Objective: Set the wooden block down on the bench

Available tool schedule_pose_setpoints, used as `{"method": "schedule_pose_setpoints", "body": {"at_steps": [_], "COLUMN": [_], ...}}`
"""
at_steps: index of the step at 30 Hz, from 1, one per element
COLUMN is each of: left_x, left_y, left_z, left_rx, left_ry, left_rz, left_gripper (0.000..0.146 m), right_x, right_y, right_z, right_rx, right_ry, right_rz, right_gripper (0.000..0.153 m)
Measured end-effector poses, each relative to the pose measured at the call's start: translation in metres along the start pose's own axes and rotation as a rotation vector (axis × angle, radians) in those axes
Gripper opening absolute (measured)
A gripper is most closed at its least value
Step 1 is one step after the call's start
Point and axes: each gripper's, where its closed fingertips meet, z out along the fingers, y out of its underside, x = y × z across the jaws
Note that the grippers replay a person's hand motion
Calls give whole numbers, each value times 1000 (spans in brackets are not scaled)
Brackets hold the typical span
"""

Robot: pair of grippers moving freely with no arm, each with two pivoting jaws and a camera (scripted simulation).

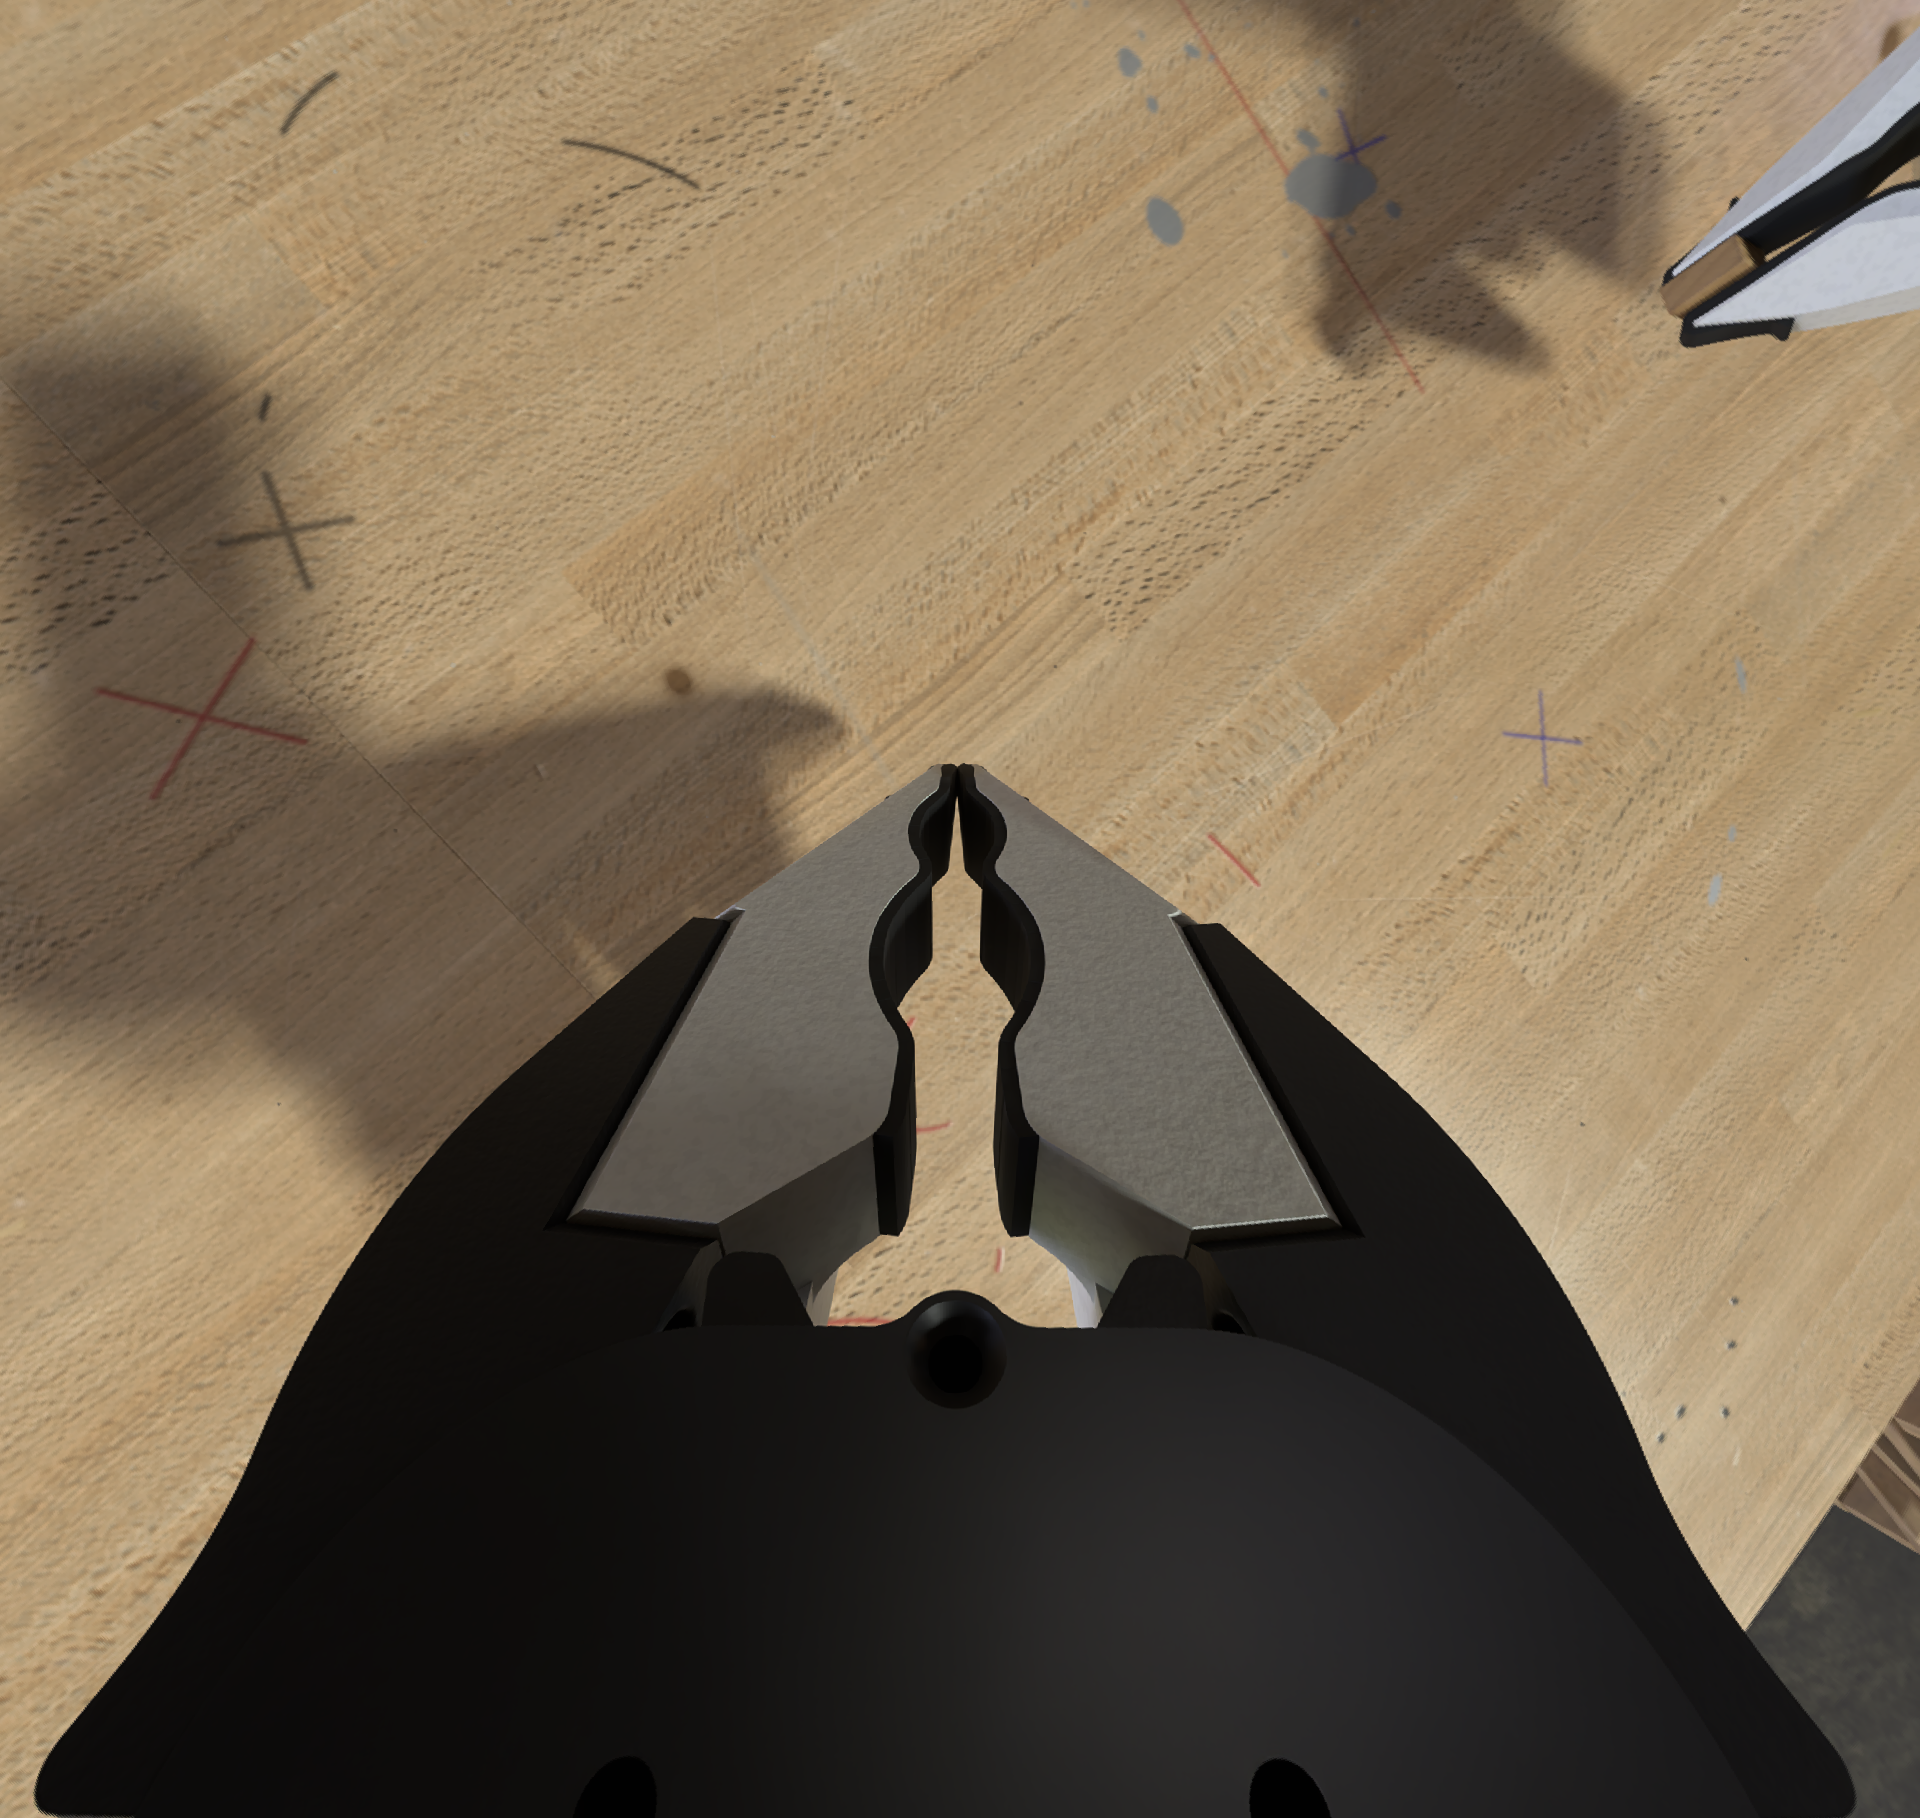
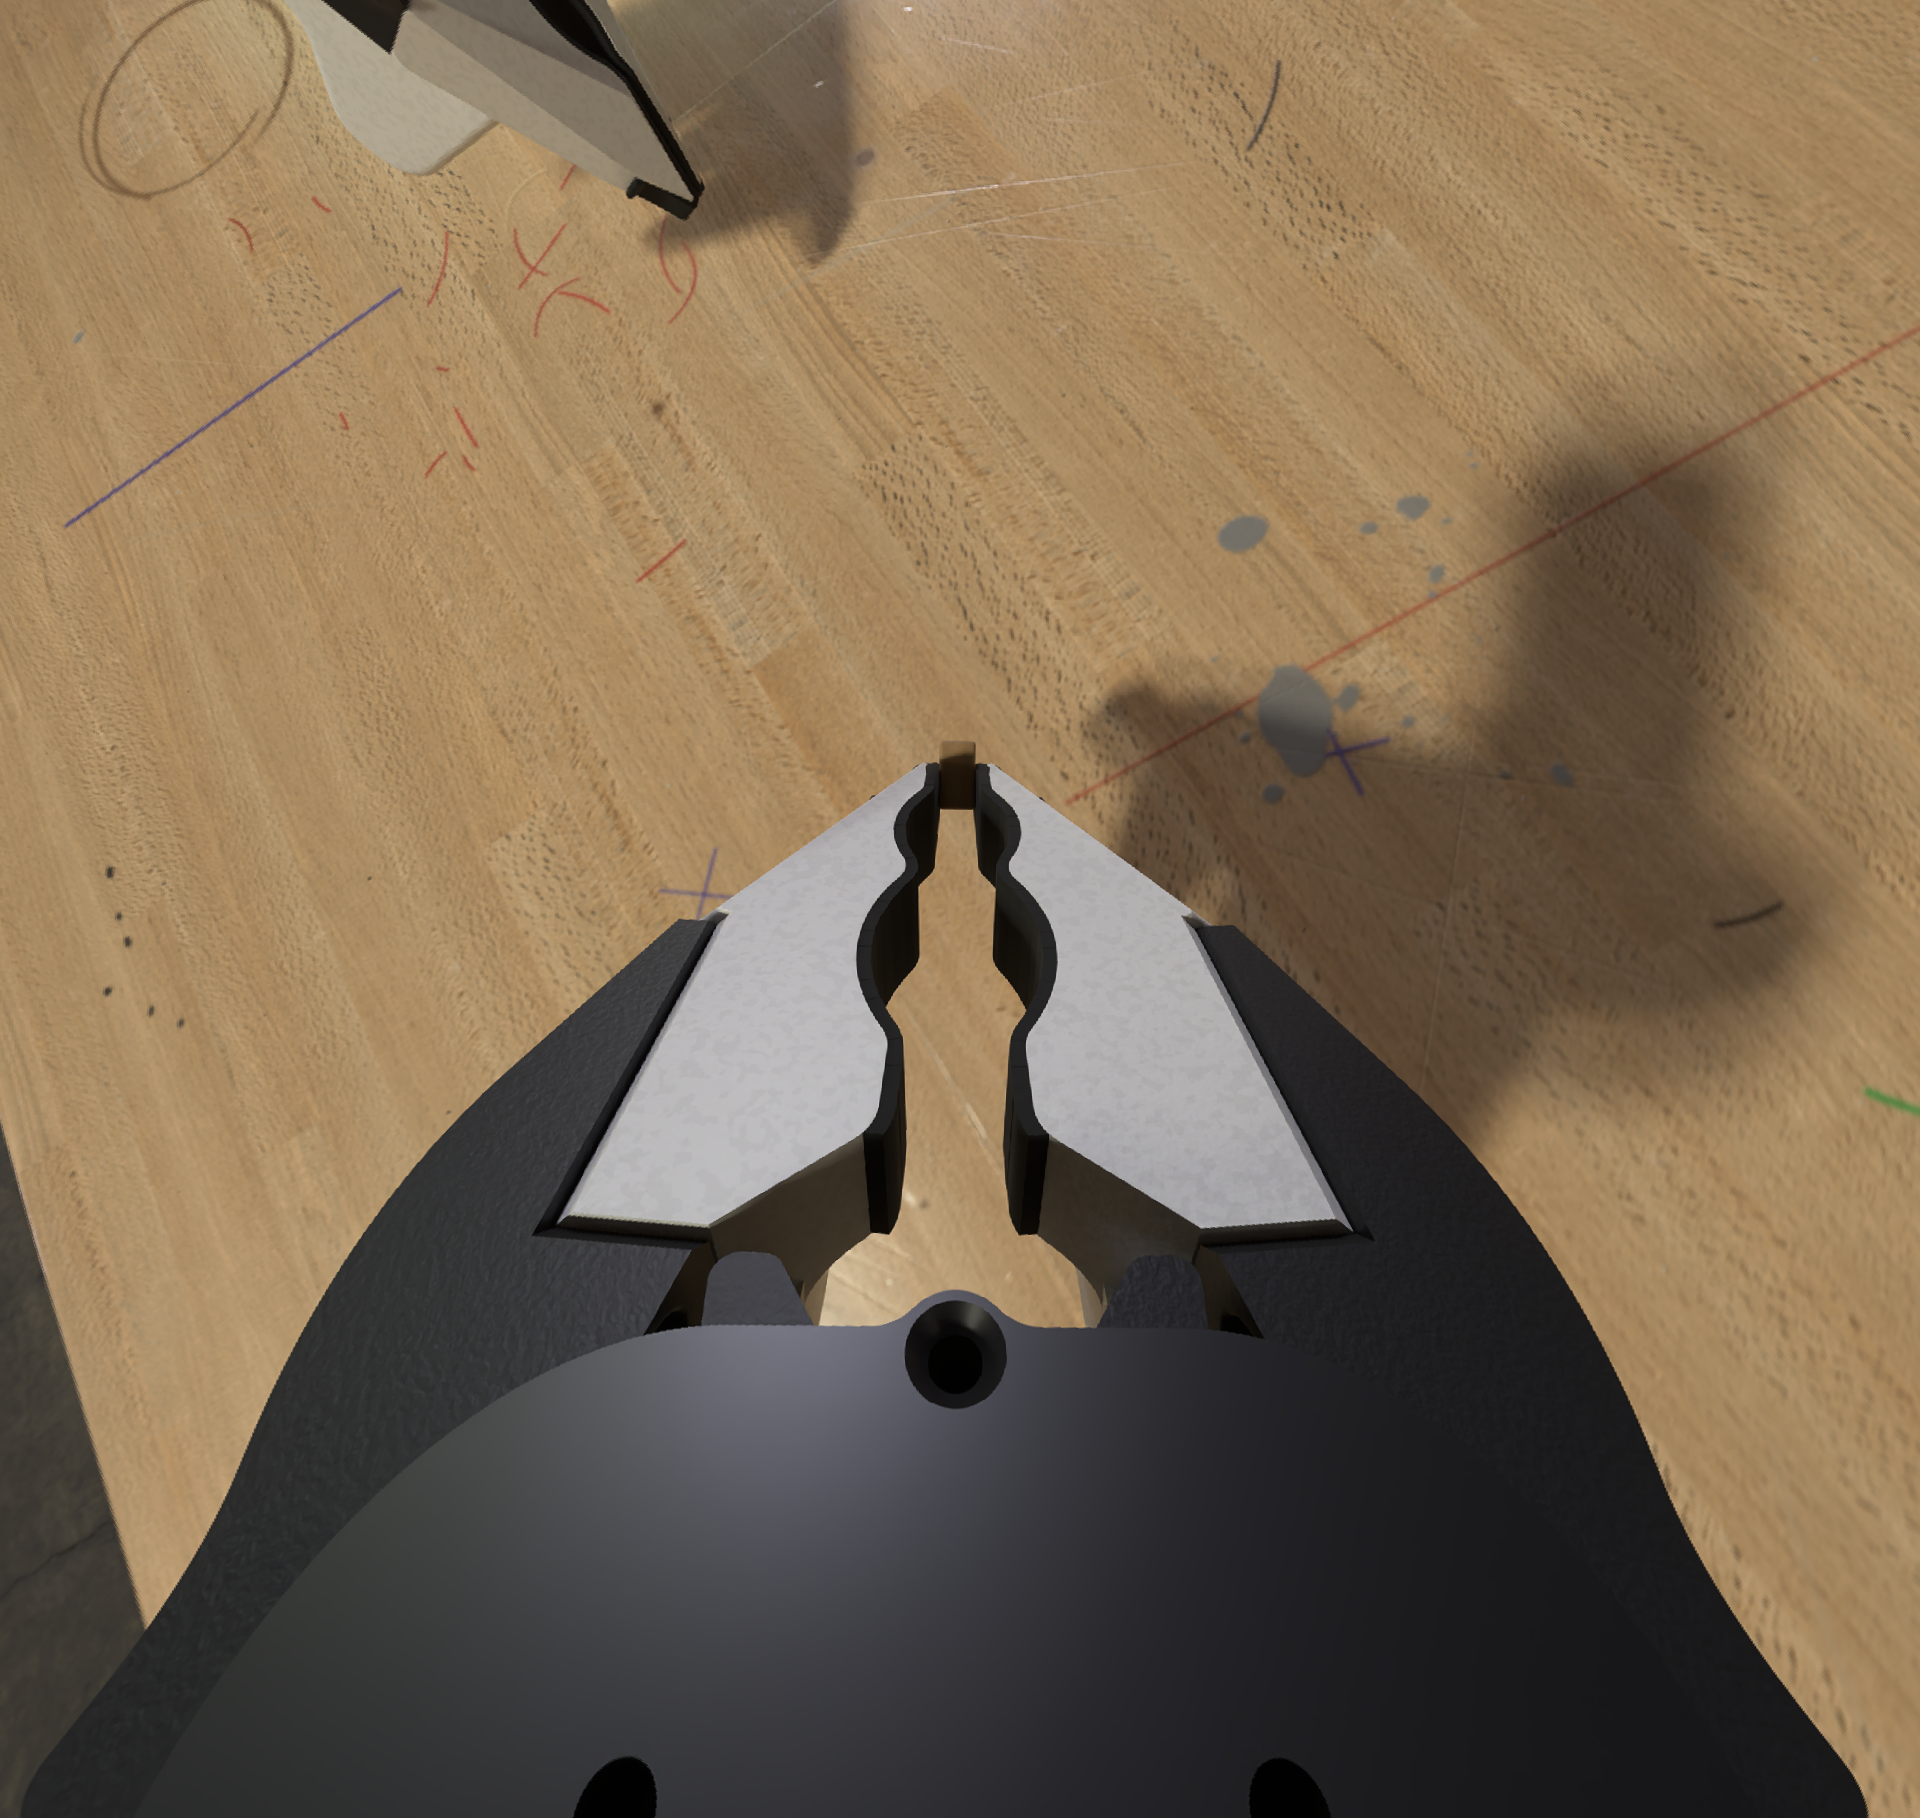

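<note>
My right gripper (image 2: pixel 956 776) is shut on a small wooden block (image 2: pixel 956 756), pinched between the fingertips and held above the wooden bench (image 2: pixel 935 418). The same gripper (image 1: pixel 1704 298) with the block (image 1: pixel 1704 274) shows at the right edge of the left wrist view. My left gripper (image 1: pixel 956 773) is shut with its tips together and holds nothing, above the bench (image 1: pixel 935 366). It also shows at the upper left of the right wrist view (image 2: pixel 665 192).
The bench top carries pencil and pen marks, red and blue crosses and grey paint spatter (image 1: pixel 1330 184). The bench edge (image 1: pixel 1829 1540) lies at the lower right of the left wrist view. Another edge (image 2: pixel 62 1301) is at the lower left of the right wrist view.
</note>
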Motion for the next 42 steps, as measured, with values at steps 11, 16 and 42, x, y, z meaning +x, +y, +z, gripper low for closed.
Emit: {"method": "schedule_pose_setpoints", "body": {"at_steps": [11,16,42], "left_x": [21,29,32], "left_y": [16,31,93], "left_z": [-29,-38,-68], "left_rx": [104,130,145], "left_ry": [-1,-4,-117], "left_rz": [21,11,-16], "left_gripper": [0,0,40], "right_x": [-22,-32,-86], "right_y": [38,61,90], "right_z": [-50,-71,-58], "right_rx": [50,83,102], "right_ry": [204,269,255], "right_rz": [122,196,227], "right_gripper": [6,6,6]}}
